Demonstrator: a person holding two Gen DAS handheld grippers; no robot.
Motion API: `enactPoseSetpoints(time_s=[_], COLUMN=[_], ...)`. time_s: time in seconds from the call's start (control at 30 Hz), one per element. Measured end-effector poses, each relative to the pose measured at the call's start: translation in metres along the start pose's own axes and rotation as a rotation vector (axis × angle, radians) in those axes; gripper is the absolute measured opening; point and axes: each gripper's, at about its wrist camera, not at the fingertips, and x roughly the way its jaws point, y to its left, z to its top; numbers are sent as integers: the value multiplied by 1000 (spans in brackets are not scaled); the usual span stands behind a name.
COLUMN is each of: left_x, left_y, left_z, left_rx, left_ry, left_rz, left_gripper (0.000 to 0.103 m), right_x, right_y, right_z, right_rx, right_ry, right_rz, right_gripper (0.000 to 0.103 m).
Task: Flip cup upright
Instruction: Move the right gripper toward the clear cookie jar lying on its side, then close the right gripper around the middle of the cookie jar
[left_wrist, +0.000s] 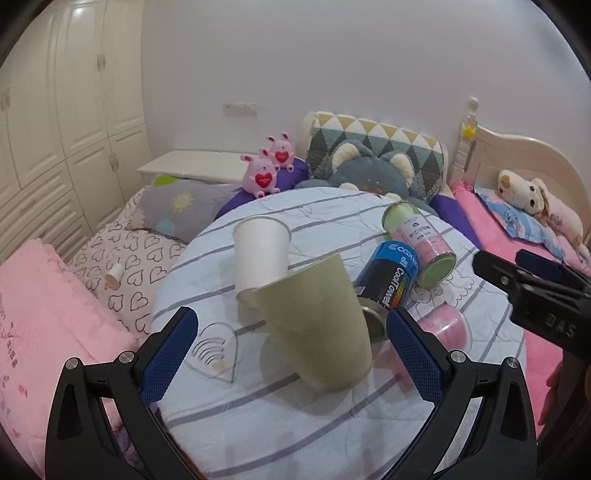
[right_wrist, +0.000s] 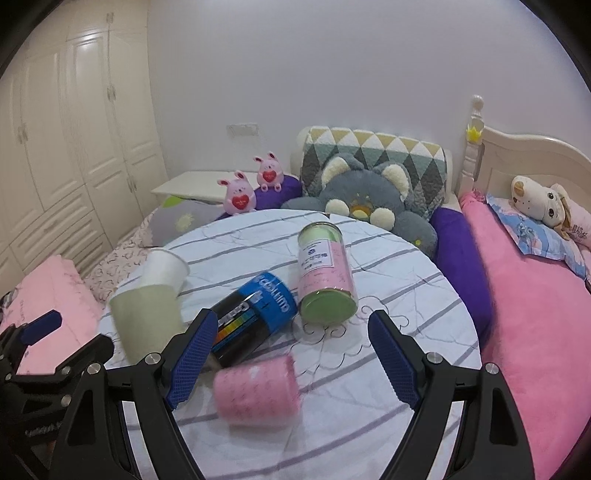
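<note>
Both hand-held grippers, left (left_wrist: 290, 354) and right (right_wrist: 291, 354), gaped apart; the green cup (left_wrist: 317, 325) leaned tilted against the white cup (left_wrist: 260, 258).

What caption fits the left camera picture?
Open left gripper around a tipped green paper cup beside a white paper cup.

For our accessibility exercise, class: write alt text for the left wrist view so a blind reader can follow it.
An olive-green cup sits mouth-down between the open fingers of the left hand-held gripper, leaning on a white cup on a striped round table. Beside them lie a blue can, a pink-and-green can and a pink roll; the right hand-held gripper enters from the right.
</note>
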Motion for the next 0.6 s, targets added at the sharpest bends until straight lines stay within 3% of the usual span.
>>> enactPoseSetpoints(time_s=[0.4,0.6], left_x=[48,65], left_y=[-24,-31], left_z=[26,30], left_rx=[31,52], left_ry=[53,79], left_rz=[5,16], left_gripper=[103,103], right_x=[69,107], right_y=[-24,-34], right_z=[31,38], right_rx=[19,49], right_ry=[109,179], right_rz=[-43,-18], right_gripper=[85,85])
